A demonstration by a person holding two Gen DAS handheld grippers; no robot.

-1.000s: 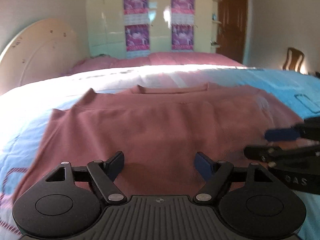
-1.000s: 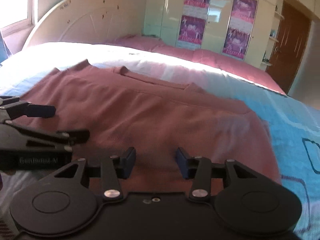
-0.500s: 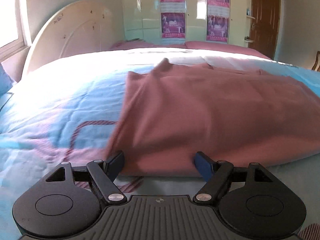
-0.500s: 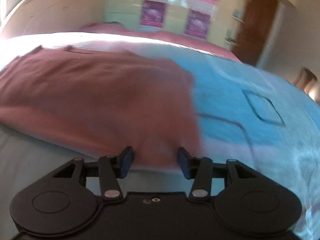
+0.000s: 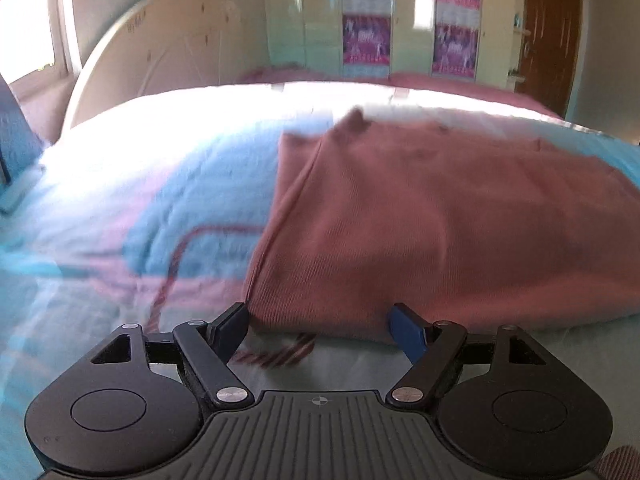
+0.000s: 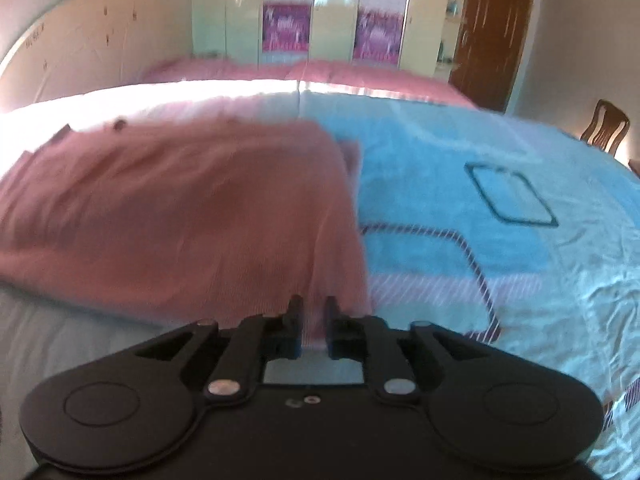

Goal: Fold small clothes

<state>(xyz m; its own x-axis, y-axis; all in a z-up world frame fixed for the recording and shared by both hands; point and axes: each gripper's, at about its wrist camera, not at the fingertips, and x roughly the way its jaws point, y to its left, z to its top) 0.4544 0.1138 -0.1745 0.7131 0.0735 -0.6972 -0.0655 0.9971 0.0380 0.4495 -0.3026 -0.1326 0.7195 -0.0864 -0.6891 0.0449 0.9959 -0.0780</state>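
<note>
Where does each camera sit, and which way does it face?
Left wrist: on the left hand-held gripper, facing the pink garment's near left corner; jaws open beside it.
Right wrist: on the right hand-held gripper, facing the garment's near right corner; jaws just closed, pinching the hem.
Both share the garment, blue bedspread, headboard, wardrobe posters.

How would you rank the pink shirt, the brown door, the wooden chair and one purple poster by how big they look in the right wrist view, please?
1. Pink shirt, by far the largest, though it lies nearest the camera.
2. Brown door.
3. Purple poster.
4. Wooden chair, only partly in view, so poster and chair are close.
</note>
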